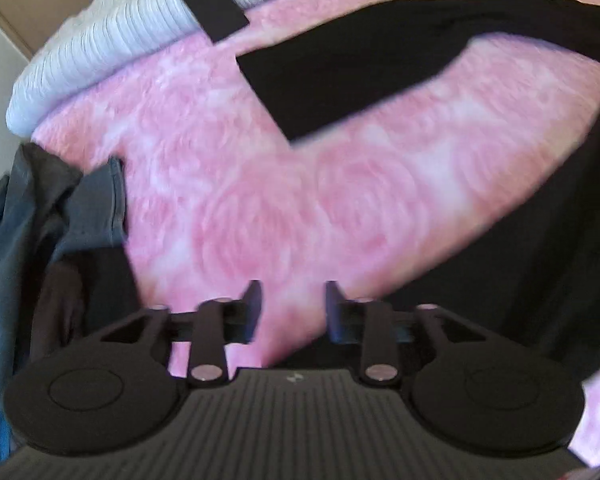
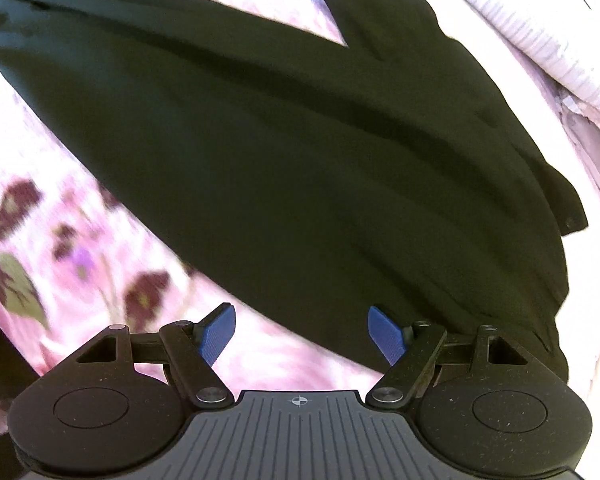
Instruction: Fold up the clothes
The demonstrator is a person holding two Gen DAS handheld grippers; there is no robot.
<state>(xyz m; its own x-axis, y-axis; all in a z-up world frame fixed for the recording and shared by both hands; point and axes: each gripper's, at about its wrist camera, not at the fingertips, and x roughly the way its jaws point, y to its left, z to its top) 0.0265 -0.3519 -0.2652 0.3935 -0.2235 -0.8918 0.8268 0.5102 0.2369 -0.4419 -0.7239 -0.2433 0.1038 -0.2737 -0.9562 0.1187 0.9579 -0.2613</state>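
- The black long-sleeved cloth garment [image 2: 300, 140] lay spread on the pink rose-patterned bedcover [image 1: 240, 200], with one sleeve [image 1: 340, 80] stretched out over the pink surface.
- The right gripper [image 2: 302, 336] was above the garment's lower edge, its blue-padded fingers [image 2: 218, 336] wide apart and holding nothing.
- The left gripper [image 1: 294, 308] was over bare bedcover just beside the garment, its jaws partly apart and empty; this view was blurred, so the fingertips were perhaps not touching the cover.
- A crumpled grey-blue cloth [image 1: 52, 216] lay at the left.
- A white ribbed blanket [image 1: 112, 40] lay along the far edge, with a flat black rectangular object [image 1: 214, 6] on it.
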